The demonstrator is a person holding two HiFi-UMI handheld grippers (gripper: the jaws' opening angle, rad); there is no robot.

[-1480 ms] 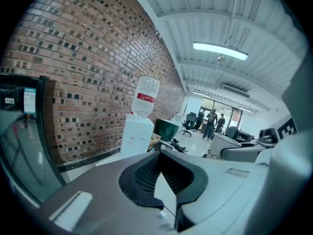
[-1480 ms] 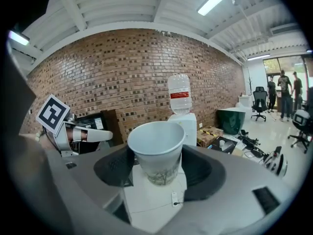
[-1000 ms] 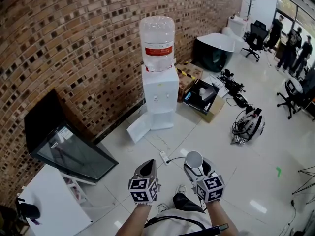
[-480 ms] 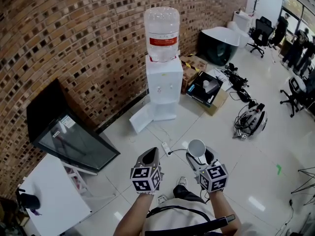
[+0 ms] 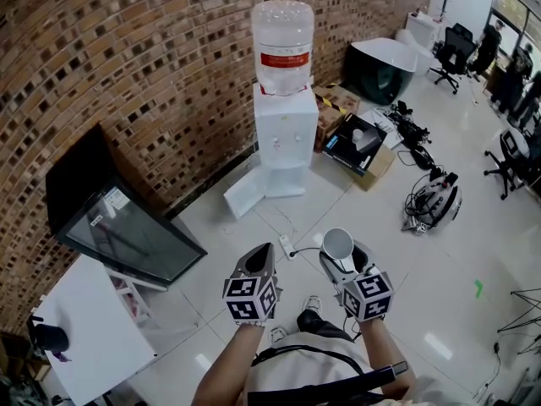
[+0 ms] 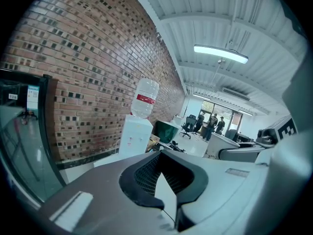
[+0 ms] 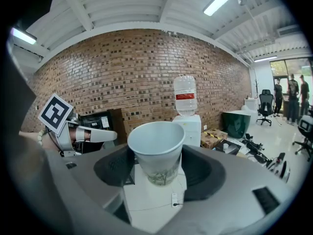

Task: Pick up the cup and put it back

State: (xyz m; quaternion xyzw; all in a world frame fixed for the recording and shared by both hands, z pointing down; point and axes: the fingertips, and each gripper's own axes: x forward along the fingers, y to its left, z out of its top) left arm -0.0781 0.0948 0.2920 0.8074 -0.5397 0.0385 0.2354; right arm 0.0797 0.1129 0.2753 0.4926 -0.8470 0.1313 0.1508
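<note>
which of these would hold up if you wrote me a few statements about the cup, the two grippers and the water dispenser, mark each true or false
1. The right gripper holds a white paper cup upright, mouth up. True.
2. The left gripper grips a second cup. False: its jaws are together with nothing between them.
3. The water dispenser stands against the brick wall with a bottle on top. True.
4. The bottle has a blue band around it. False: the band is red.
5. The white paper cup sits under the dispenser's taps. False: it is held over the floor in front of the person, well away from the dispenser.
</note>
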